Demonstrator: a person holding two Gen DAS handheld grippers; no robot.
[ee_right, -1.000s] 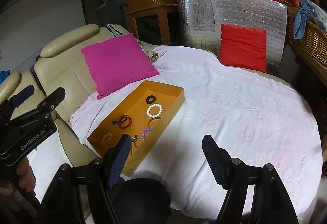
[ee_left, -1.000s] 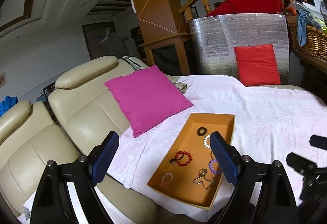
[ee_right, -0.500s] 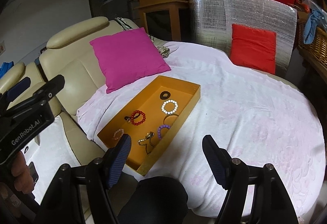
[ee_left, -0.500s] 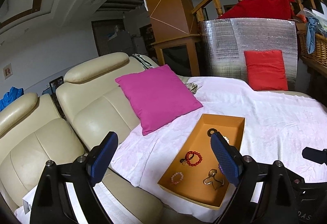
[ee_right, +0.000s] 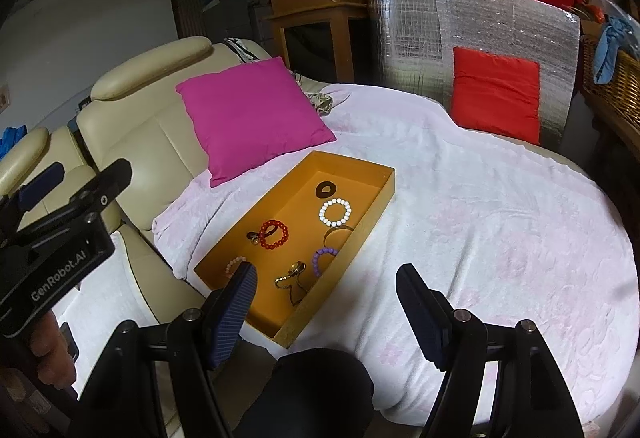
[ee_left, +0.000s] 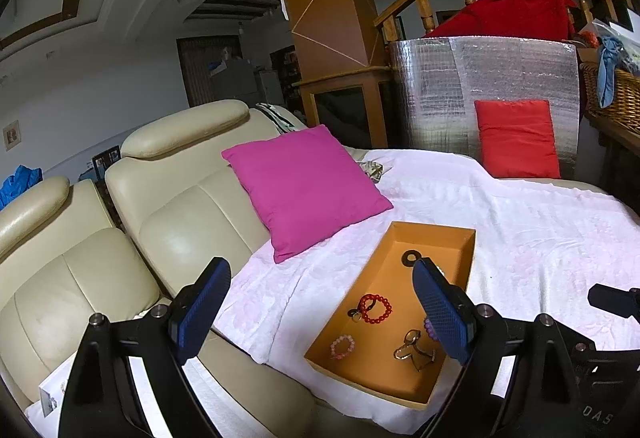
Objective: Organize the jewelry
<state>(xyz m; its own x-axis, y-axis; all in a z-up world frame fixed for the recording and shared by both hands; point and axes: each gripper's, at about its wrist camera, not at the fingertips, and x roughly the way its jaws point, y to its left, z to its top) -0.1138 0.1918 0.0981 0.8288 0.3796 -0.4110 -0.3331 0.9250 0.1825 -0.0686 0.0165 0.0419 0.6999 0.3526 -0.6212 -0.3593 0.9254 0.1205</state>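
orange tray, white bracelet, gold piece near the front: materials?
Orange tray: looks like matte cardboard, with thin flat walls and sharp folded corners.
White bracelet: round glossy beads, pearl or plastic; cannot tell which.
Gold piece: likely polished metal, a thin bent form with bright glints.

Left tongs [ee_left: 320, 306] spread wide and empty, right tongs [ee_right: 326, 302] likewise parted, angled downward

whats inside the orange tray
The orange tray holds red, white, purple and pink bead bracelets, a dark ring and gold pieces; gripper fingers cover some.
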